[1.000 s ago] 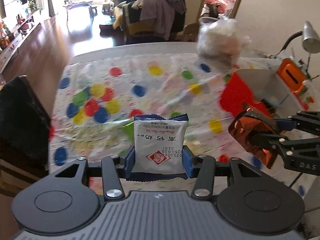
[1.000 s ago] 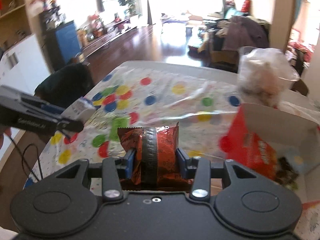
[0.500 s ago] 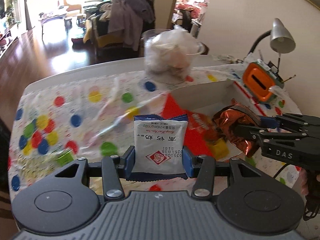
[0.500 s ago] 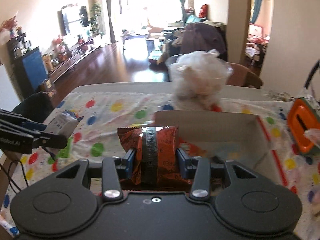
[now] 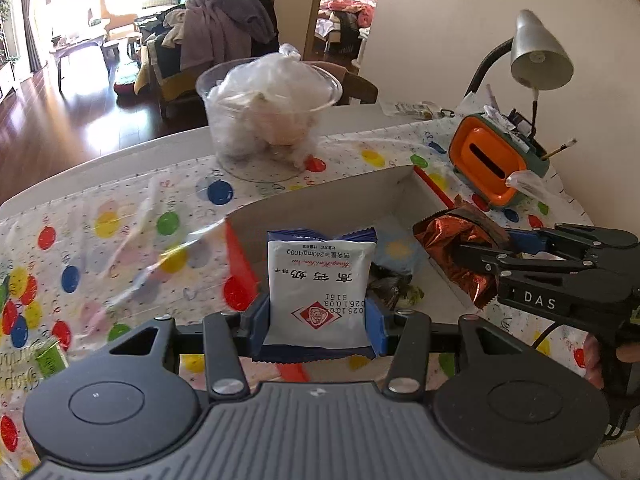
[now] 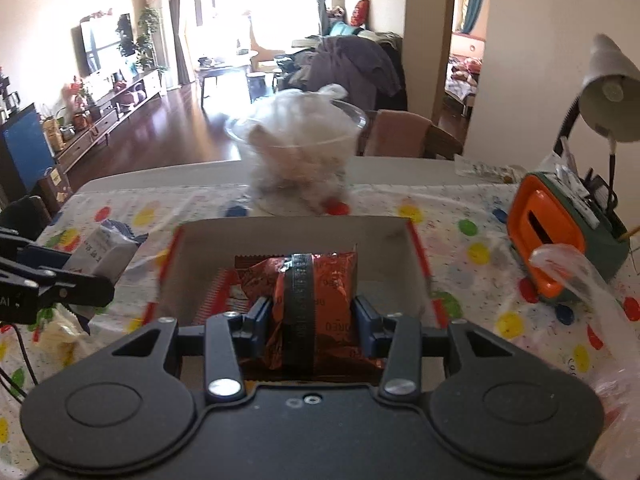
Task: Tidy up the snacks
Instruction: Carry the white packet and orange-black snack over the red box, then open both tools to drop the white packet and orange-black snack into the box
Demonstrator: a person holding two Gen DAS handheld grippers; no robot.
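Clenched on a white-and-blue snack packet (image 5: 320,292), the blue fingers (image 5: 260,328) of my left gripper (image 5: 318,330) hold it upright at six o'clock in the left wrist view, above the near edge of the open cardboard box (image 5: 320,204). At three o'clock there, my right gripper (image 5: 476,256) reaches in from the side, its pads pressed on a crinkled copper-red foil packet (image 5: 452,248) over the box's right wall. From the right wrist view the same foil packet (image 6: 316,304) stands gripped between blue fingers (image 6: 366,324), in front of the box's pale inner wall (image 6: 292,236); the left gripper (image 6: 80,280) shows at nine o'clock with its white packet (image 6: 104,250). Dark wrappers (image 5: 390,290) lie on the box floor. Beyond the box, at twelve o'clock, a clear plastic tub (image 5: 268,116) stuffed with a plastic bag sits on the polka-dot tablecloth (image 5: 108,220). At two o'clock stand an orange-and-green holder (image 5: 492,160) and a silver desk lamp (image 5: 536,56).
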